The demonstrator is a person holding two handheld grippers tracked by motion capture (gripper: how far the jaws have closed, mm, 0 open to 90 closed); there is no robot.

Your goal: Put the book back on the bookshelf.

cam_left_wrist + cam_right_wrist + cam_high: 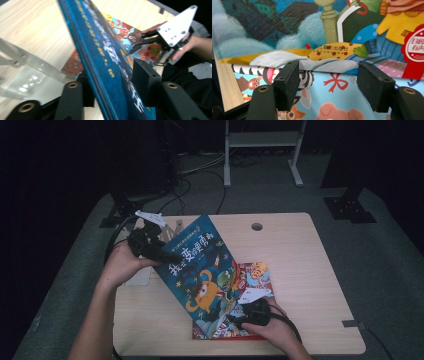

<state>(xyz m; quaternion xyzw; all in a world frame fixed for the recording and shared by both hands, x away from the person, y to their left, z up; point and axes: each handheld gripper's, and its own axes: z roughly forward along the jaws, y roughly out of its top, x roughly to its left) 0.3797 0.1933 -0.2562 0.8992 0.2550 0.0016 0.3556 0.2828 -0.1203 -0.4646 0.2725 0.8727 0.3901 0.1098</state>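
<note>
In the high view I see my left gripper at the left centre of the frame, meeting the upper left edge of the blue picture book. That book runs as a slanted blue slab from the upper middle of the frame down to the lower middle, its left side lifted off the wooden table. Under its lower end lies a second book with a red and pale blue cover, flat on the table just right of centre.

In the left gripper view the blue picture book stands on edge between my two black jaws, crossing the frame from the top centre to the bottom centre. The jaws are on either side of its cover; the right pad looks against the printed face, the left pad sits close behind the spine, and I read that as a pinch on the book. A clear plastic stand shows at the left of that frame.

My right gripper sits at the lower centre of the high view, at the blue book's bottom corner. In the right gripper view the lower edge of the blue book crosses the middle of the frame, just above the jaw tips, with the second book below. Those jaws stand apart, nothing pinched between them.
</note>
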